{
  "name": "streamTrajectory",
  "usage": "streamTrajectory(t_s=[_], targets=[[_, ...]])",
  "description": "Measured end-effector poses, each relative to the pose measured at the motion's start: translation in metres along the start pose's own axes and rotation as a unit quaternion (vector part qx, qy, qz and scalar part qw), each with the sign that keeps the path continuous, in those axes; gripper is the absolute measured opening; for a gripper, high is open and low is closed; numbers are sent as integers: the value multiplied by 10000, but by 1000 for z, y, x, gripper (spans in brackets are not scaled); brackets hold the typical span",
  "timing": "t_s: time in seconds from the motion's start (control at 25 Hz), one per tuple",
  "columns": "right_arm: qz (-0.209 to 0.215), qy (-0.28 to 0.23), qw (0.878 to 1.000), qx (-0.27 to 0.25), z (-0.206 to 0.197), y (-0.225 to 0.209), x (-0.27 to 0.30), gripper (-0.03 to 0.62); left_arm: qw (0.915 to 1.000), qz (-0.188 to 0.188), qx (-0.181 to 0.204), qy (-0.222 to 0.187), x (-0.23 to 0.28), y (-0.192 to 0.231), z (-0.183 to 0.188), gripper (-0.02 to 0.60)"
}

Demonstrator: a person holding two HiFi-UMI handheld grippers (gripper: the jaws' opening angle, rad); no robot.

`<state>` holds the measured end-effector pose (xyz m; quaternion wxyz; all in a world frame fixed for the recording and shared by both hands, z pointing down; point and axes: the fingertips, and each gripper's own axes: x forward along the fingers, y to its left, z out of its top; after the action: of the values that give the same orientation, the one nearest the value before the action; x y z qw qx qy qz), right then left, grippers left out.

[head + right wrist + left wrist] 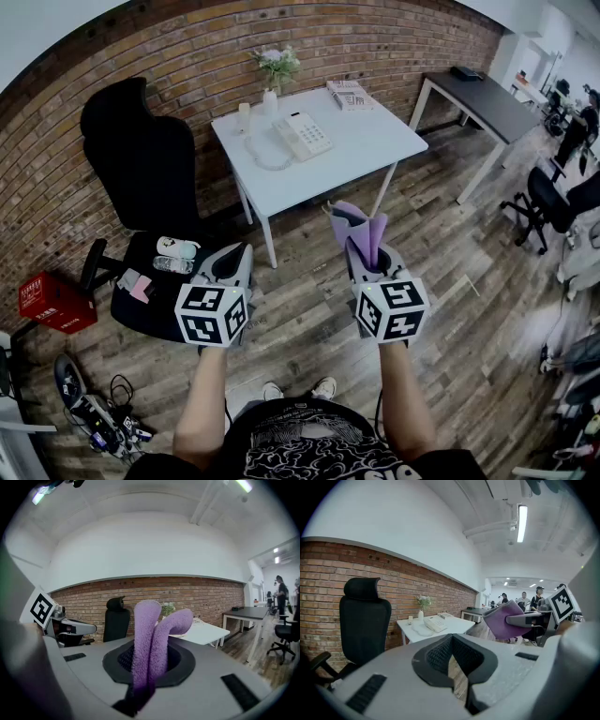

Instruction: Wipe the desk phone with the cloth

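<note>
The white desk phone (302,135) lies on a white table (366,150) against the brick wall, its coiled cord looped to its left. I stand a step back from that table with both grippers held in front of me. My right gripper (362,247) is shut on a purple cloth (360,228), whose folded ends stick up out of the jaws (150,630). My left gripper (240,255) is to its left, shut with nothing in it (454,660). In the left gripper view the phone (435,623) is far ahead and the cloth (504,619) is off to the right.
A vase of flowers (273,75), a small cup (245,114) and a booklet (349,94) share the table. A black office chair (141,159) with bottles on its seat stands left of it. A red box (52,302), a dark desk (492,101) and more chairs (553,202) lie around.
</note>
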<state>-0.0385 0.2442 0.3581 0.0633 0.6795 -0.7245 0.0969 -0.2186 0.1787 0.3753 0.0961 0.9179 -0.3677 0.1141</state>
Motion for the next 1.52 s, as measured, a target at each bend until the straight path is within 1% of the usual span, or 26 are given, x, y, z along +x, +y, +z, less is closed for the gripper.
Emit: streamTrajectory(t_s=[0.36, 0.72, 1.04, 1.28, 1.52], targets=[[-5, 42, 9999, 101, -8, -29, -5, 48, 10000, -20, 2, 30, 22, -23, 1, 6], [206, 80, 9997, 131, -14, -66, -6, 48, 9999, 50, 5, 118, 52, -56, 1, 6], [349, 158, 9992, 121, -22, -96, 9, 48, 9998, 121, -17, 161, 83, -69, 1, 6], [376, 165, 9991, 126, -21, -111, 33, 48, 9998, 65, -1, 176, 113, -65, 5, 6], [290, 251, 9992, 83, -19, -127, 84, 48, 9999, -30, -42, 142, 161, -37, 13, 6]])
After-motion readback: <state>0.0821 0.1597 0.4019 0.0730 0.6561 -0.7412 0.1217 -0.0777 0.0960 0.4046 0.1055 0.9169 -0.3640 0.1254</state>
